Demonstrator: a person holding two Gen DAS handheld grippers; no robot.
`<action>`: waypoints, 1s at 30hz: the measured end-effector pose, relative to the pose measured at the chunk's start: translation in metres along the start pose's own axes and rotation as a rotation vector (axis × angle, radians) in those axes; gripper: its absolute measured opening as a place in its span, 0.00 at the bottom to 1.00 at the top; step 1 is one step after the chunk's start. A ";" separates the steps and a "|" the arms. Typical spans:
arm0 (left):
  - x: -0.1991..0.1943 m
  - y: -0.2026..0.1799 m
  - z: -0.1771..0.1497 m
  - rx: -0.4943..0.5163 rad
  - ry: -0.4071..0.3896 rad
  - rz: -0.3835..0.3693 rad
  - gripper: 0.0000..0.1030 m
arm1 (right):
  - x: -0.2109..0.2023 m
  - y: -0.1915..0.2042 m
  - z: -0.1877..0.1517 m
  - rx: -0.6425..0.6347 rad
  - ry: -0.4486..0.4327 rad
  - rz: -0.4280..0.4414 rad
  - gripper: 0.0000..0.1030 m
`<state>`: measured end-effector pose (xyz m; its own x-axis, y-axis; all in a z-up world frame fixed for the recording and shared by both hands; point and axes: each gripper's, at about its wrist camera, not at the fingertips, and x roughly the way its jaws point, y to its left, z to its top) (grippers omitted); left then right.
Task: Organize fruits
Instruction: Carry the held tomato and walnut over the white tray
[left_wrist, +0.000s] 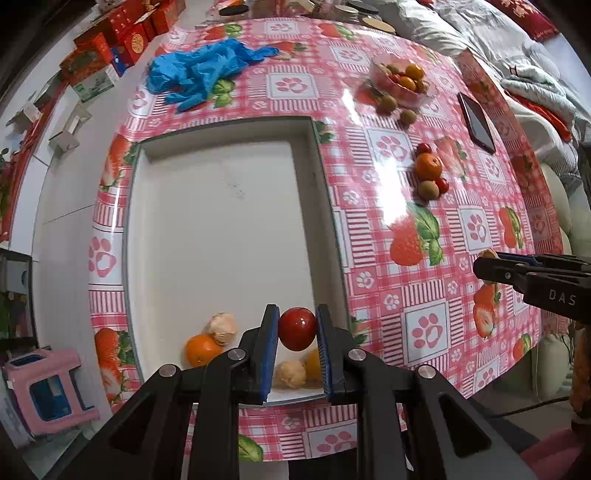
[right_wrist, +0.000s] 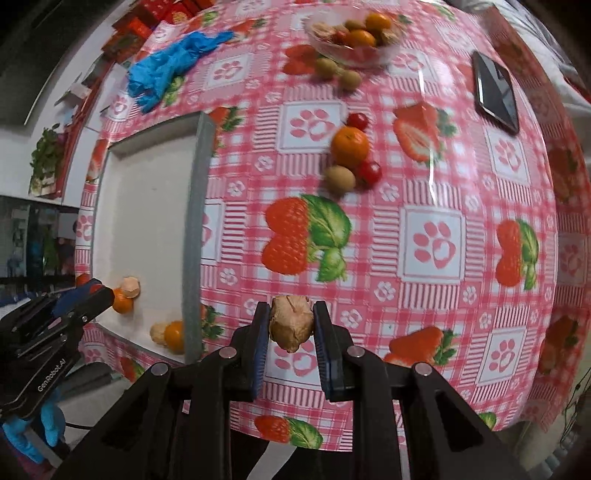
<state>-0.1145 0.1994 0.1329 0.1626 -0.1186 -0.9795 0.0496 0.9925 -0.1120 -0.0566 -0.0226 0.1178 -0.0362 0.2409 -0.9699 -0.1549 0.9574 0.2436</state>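
Note:
My left gripper (left_wrist: 297, 314) is shut on a red cherry tomato (left_wrist: 296, 329), held above the near end of the white tray (left_wrist: 221, 206). Two oranges (left_wrist: 201, 349) and two walnuts (left_wrist: 222, 326) lie in the tray below it. My right gripper (right_wrist: 291, 308) is shut on a walnut (right_wrist: 290, 326), lifted over the pink tablecloth to the right of the tray (right_wrist: 147, 206). Each gripper shows in the other's view: the right gripper (left_wrist: 488, 263) at the right edge, the left gripper (right_wrist: 96, 292) at the lower left over the tray.
An orange (right_wrist: 349, 144), two cherry tomatoes (right_wrist: 370, 171) and a brownish-green fruit (right_wrist: 340, 178) sit loose mid-table. A clear bowl (right_wrist: 386, 55) of mixed fruit stands at the back, with two small green fruits (right_wrist: 350, 79) before it. A phone (right_wrist: 495, 90) lies right, blue gloves (right_wrist: 173, 62) back left.

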 end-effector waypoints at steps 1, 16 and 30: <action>-0.001 0.004 0.000 -0.007 -0.004 0.002 0.21 | 0.000 0.004 0.002 -0.010 0.000 -0.001 0.25; 0.002 0.045 -0.008 -0.073 -0.004 0.013 0.21 | 0.010 0.059 0.021 -0.118 0.014 -0.005 0.25; 0.008 0.068 -0.013 -0.086 0.013 0.016 0.21 | 0.024 0.095 0.029 -0.165 0.038 0.009 0.25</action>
<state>-0.1224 0.2661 0.1154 0.1501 -0.1030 -0.9833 -0.0383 0.9932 -0.1099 -0.0434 0.0784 0.1179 -0.0751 0.2398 -0.9679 -0.3144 0.9154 0.2512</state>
